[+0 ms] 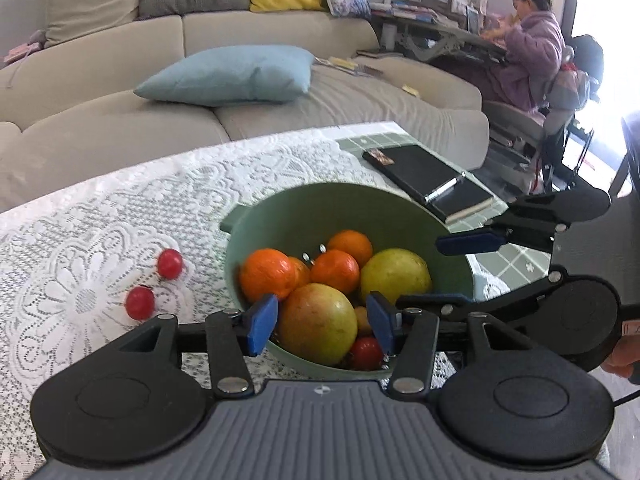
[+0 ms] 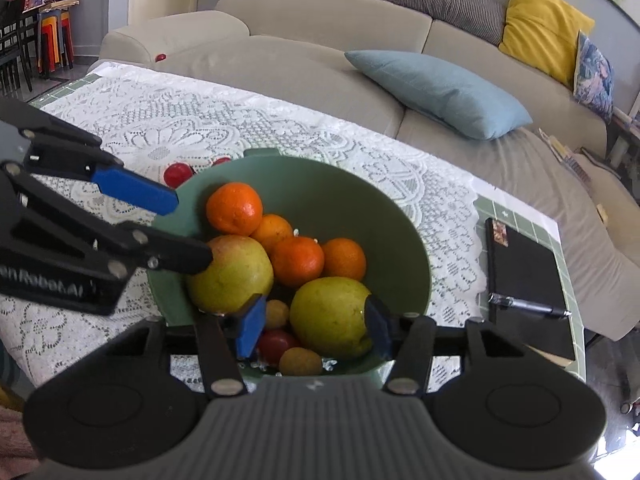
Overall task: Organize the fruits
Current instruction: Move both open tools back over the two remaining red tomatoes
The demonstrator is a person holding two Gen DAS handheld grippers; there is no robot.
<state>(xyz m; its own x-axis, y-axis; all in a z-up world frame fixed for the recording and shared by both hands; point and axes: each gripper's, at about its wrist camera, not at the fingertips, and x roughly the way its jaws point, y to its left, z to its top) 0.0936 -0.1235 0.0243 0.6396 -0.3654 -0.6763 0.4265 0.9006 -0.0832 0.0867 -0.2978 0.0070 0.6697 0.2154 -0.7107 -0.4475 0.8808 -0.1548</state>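
**Both Grippers at the Fruit Bowl**

Nearest the left wrist camera, the left gripper stands with its blue pads spread apart over the near rim of the green bowl. A reddish-yellow apple lies between the pads; contact with either pad cannot be determined from this view. In the right wrist view the same gripper enters from the left, one finger tip resting against that apple.

The right gripper is likewise spread — its fingers flank a yellow-green pear, with the right pad against the pear's side and the left pad apart from it.

Bowl contents:
- four oranges grouped toward the far side;
- the apple and the pear toward the near side;
- a red cherry tomato and two small yellowish fruits at the bottom.

Outside the bowl, two cherry tomatoes lie on the white lace tablecloth, just beside the bowl on its left. A black notebook with a pen on it lies to the bowl's right. Beyond the table — a beige sofa carrying a light-blue cushion.
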